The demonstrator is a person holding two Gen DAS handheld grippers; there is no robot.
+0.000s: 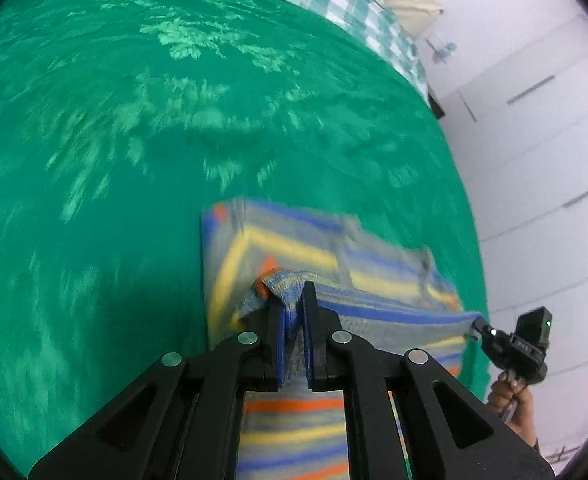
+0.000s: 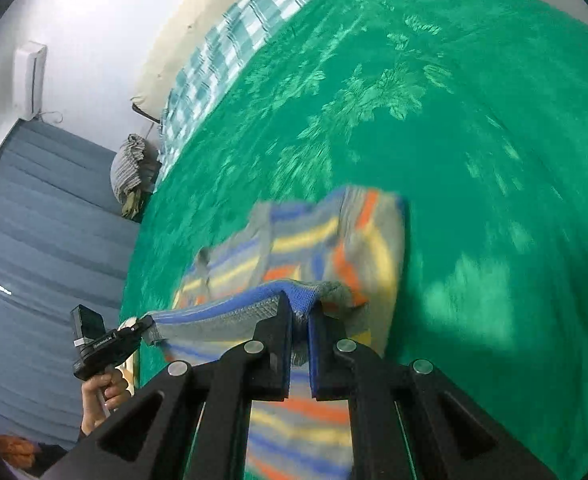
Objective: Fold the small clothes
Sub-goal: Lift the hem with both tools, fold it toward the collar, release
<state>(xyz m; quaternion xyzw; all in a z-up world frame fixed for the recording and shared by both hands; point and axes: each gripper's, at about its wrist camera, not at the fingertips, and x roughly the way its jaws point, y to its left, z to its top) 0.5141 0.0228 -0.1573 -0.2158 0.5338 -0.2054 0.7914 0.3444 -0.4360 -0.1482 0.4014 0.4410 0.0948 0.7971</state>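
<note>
Striped garment [image 1: 294,248] between both tools' fingers

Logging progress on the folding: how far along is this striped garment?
Done: both corners are gripped. In hand: the left tool and right tool each pinch a corner of the striped garment, its edge taut between them above the green bedspread. Left: laying the fold down and releasing.
</note>
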